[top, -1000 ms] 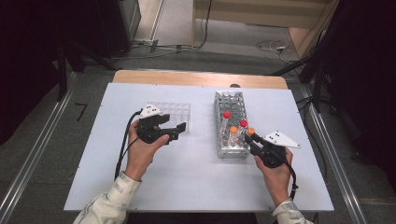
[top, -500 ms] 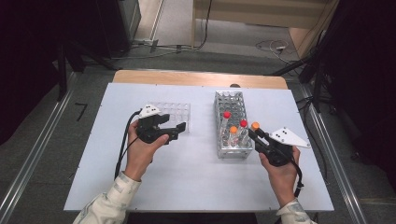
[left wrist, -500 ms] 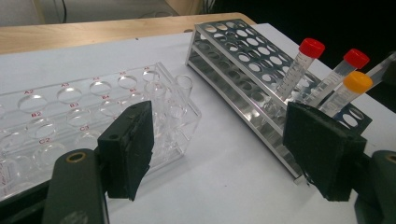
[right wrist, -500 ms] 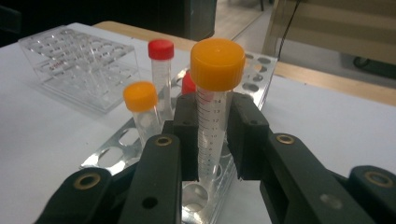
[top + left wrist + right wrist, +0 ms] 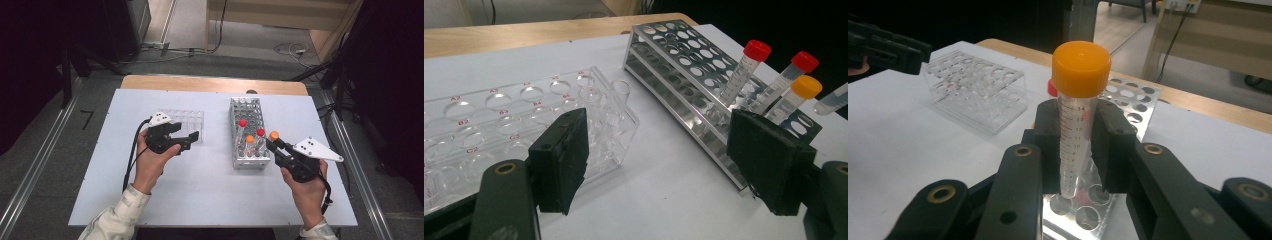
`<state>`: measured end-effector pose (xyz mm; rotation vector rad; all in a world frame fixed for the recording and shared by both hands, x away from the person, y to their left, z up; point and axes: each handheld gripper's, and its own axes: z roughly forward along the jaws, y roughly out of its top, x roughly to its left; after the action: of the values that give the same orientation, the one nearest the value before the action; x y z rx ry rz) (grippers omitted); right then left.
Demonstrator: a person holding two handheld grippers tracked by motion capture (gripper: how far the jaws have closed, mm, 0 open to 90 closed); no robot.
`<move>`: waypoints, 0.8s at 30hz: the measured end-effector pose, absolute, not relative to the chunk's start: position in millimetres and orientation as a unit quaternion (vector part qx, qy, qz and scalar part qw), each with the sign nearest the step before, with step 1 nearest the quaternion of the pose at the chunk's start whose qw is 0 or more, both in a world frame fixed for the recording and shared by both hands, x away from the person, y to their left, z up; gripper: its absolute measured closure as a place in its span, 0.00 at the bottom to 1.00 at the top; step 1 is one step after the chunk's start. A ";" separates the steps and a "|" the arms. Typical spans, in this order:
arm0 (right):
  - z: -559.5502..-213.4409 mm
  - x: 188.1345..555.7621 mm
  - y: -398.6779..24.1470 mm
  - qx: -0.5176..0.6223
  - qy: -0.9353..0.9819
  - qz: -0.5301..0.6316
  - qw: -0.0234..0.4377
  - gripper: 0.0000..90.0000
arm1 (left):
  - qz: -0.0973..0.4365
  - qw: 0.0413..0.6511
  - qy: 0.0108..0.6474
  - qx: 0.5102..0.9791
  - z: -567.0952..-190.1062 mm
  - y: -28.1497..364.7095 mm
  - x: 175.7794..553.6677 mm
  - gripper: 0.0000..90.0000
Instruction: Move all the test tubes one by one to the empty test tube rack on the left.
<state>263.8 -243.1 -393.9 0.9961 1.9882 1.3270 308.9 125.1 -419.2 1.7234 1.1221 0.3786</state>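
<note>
Taking the perforated metal tube rack (image 5: 248,131) as our landmark and going left to right: well to its left lies the clear plastic well rack (image 5: 186,121), empty as far as we can see. Our left gripper (image 5: 192,137) hovers at that plastic rack's near edge, jaws spread wide with nothing between them.

In the metal rack we see two red-capped tubes (image 5: 243,123) and one orange-capped tube (image 5: 249,139) standing near its front end. At the rack's front right corner our right gripper (image 5: 1079,150) pinches the orange-capped graduated clear tube (image 5: 1077,107) just below its cap; the tube's tip hangs just above the rack's holes, seemingly clear of them.

What could go wrong: we grip a smooth round tube on a short span, so it may pivot or slide between the pads if we swing sideways fast. If its tip is not fully clear, a sideways move could snag a hole and tip the metal rack or jostle the neighbouring tubes. Carrying it leftward too low could also strike the red caps.
</note>
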 end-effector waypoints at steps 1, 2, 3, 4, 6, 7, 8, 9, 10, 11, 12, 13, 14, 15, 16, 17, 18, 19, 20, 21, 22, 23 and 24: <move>-394.1 263.2 -241.4 0.368 0.741 0.493 0.269 0.80 | 0.157 0.501 0.464 0.713 -419.1 125.2 308.9 0.29; -394.2 262.7 -239.9 0.366 0.743 0.493 0.267 0.80 | 0.157 0.501 0.464 0.713 -419.0 125.3 308.8 0.29; -394.4 262.0 -238.1 0.364 0.745 0.493 0.265 0.80 | 0.157 0.502 0.464 0.713 -419.0 125.2 308.7 0.29; -394.5 261.5 -236.1 0.361 0.746 0.493 0.263 0.80 | 0.157 0.502 0.464 0.713 -419.0 125.2 308.7 0.29; -394.8 260.4 -232.0 0.358 0.749 0.495 0.258 0.80 | 0.157 0.501 0.464 0.714 -418.9 125.2 308.7 0.29; -394.9 260.3 -229.8 0.354 0.751 0.495 0.257 0.80 | 0.157 0.502 0.463 0.713 -419.0 125.0 308.6 0.29; -395.1 260.2 -227.3 0.352 0.753 0.495 0.254 0.80 | 0.156 0.502 0.464 0.713 -419.0 124.7 308.6 0.29; -395.5 260.4 -224.6 0.349 0.754 0.496 0.252 0.80 | 0.156 0.502 0.464 0.713 -419.0 124.6 308.7 0.29; -396.0 260.4 -221.8 0.346 0.756 0.497 0.249 0.80 | 0.156 0.502 0.464 0.713 -419.2 124.3 308.7 0.29; -396.8 260.5 -218.8 0.344 0.758 0.496 0.247 0.80 | 0.156 0.502 0.464 0.713 -419.2 124.1 308.7 0.29; -398.0 260.9 -215.9 0.342 0.761 0.495 0.244 0.80 | 0.156 0.502 0.464 0.713 -419.2 123.8 308.6 0.29; -399.2 261.4 -213.2 0.339 0.763 0.494 0.242 0.80 | 0.156 0.502 0.465 0.712 -419.2 123.5 308.5 0.29; -400.5 261.7 -210.3 0.338 0.765 0.493 0.238 0.80 | 0.156 0.502 0.465 0.712 -419.2 123.5 308.5 0.29; -401.6 262.3 -207.7 0.336 0.767 0.493 0.236 0.80 | 0.156 0.502 0.464 0.713 -419.3 123.5 308.6 0.29; -402.6 262.7 -205.2 0.335 0.768 0.494 0.233 0.80 | 0.157 0.502 0.464 0.713 -419.4 123.3 308.6 0.29; -403.0 263.1 -202.8 0.333 0.770 0.494 0.231 0.80 | 0.156 0.501 0.465 0.713 -419.5 123.3 308.6 0.29; -403.1 263.2 -200.2 0.331 0.771 0.493 0.229 0.80 | 0.156 0.501 0.464 0.713 -419.5 123.3 308.6 0.29; -402.9 263.3 -197.7 0.328 0.772 0.494 0.228 0.80 | 0.156 0.501 0.464 0.713 -419.5 123.3 308.6 0.29; -402.3 263.4 -195.0 0.324 0.773 0.496 0.226 0.80 | 0.157 0.502 0.464 0.713 -419.4 123.5 308.7 0.29; -401.6 263.4 -191.9 0.322 0.774 0.496 0.226 0.80 | 0.156 0.502 0.464 0.713 -419.3 123.6 308.7 0.29; -400.9 263.4 -188.8 0.318 0.775 0.497 0.224 0.80 | 0.156 0.502 0.464 0.713 -419.3 123.8 308.8 0.29; -400.4 263.5 -185.5 0.315 0.776 0.498 0.223 0.80 | 0.156 0.501 0.464 0.714 -419.4 124.1 308.8 0.29; -400.1 264.1 -182.2 0.311 0.778 0.499 0.222 0.80 | 0.156 0.500 0.464 0.714 -419.4 124.2 308.9 0.29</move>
<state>264.1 -182.2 -400.1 0.8604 2.1483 1.3796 308.9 124.2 -419.4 1.7273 1.1216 0.3775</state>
